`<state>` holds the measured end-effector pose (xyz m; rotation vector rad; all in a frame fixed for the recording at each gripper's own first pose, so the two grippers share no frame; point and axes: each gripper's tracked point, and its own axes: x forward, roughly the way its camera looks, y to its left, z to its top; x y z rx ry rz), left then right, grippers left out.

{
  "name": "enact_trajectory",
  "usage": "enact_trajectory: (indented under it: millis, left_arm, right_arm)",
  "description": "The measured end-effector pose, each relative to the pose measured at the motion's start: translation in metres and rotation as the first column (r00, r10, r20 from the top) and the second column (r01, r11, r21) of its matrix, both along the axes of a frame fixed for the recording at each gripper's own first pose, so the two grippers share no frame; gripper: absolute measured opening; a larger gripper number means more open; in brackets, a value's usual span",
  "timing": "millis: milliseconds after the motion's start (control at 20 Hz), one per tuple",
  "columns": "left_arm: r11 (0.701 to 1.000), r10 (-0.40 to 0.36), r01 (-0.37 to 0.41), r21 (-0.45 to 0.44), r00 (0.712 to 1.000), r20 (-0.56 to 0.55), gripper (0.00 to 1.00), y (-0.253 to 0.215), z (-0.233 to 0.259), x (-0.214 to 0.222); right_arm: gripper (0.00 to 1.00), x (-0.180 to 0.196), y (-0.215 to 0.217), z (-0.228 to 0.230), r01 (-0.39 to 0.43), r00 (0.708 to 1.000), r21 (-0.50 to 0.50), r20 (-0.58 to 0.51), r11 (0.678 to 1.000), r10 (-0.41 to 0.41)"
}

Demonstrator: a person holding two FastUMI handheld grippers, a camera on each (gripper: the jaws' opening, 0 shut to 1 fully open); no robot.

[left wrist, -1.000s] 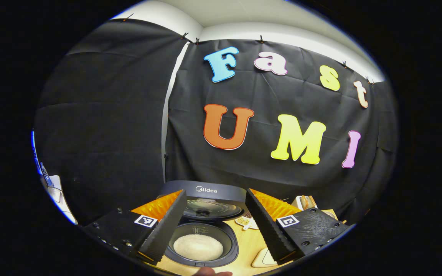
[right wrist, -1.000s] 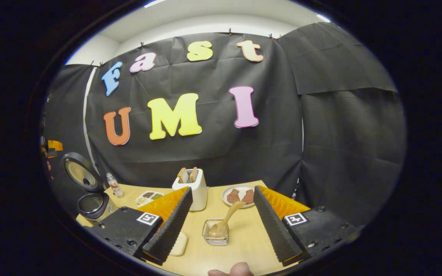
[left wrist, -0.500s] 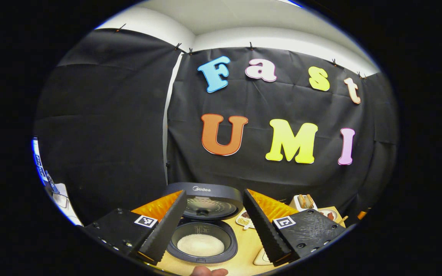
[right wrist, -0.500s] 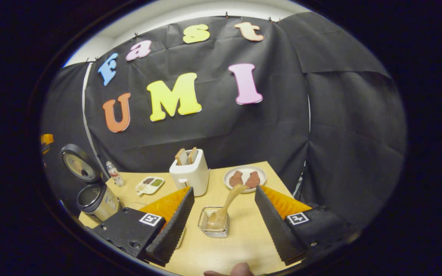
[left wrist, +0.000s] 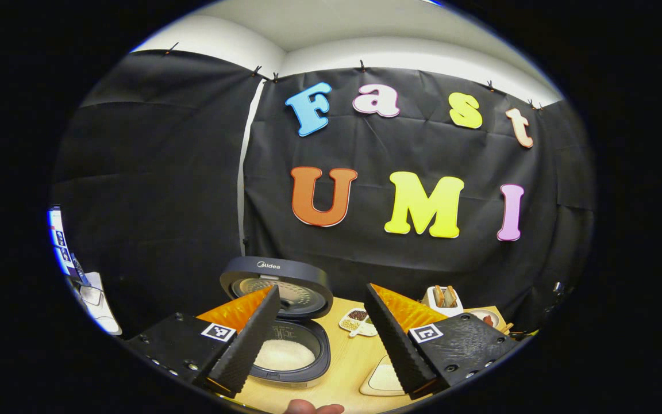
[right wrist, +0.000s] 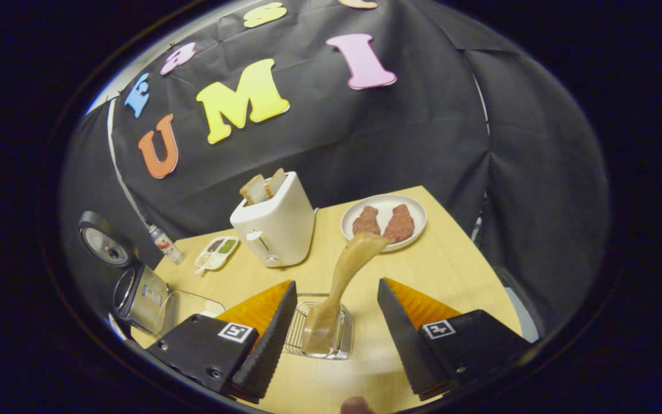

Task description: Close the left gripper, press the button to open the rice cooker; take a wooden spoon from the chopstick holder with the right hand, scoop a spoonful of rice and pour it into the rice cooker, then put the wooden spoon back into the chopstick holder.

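**Above the holder, both grippers spread and empty**

In the wire chopstick holder (right wrist: 320, 330) the wooden spoon (right wrist: 345, 275) stands tilted, bowl end uppermost, leaning toward the plate (right wrist: 414, 214) with two brown pieces. The right gripper (right wrist: 334, 339) hangs over the holder with its jaws wide apart, gripping nothing; the holder sits between its fingers in the right gripper view. A white toaster (right wrist: 276, 221) with bread stands behind, a small divided dish (right wrist: 216, 253) beside it. On the table (right wrist: 446, 270) at the left edge, the rice cooker (left wrist: 288, 339) has its lid (left wrist: 276, 284) raised and white rice (left wrist: 284, 355) inside. The left gripper (left wrist: 319, 356) is above it, equally wide open, holding nothing.
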<state>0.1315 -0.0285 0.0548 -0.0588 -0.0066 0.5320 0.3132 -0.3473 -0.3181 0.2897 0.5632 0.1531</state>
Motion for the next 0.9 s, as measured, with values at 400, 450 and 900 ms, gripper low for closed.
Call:
enact_trajectory:
  millis: [400,450,900]
  left_arm:
    - [0.997,0.079,-0.079,-0.004,0.996,-0.049,0.95,0.014,-0.012,-0.019]
    - [0.996,0.085,-0.086,-0.007,0.995,-0.05,0.95,0.015,-0.013,-0.02]
    - [0.999,0.035,-0.035,-0.008,0.997,-0.074,0.95,0.016,-0.023,-0.025]
  right_arm:
    - [0.54,0.029,0.024,-0.03,-0.086,0.994,0.055,-0.06,0.995,0.089]
    - [0.5,0.029,0.021,-0.032,-0.078,0.995,0.05,-0.062,0.996,0.081]
    - [0.17,0.014,0.01,-0.013,0.003,0.996,0.125,-0.085,0.992,0.008]
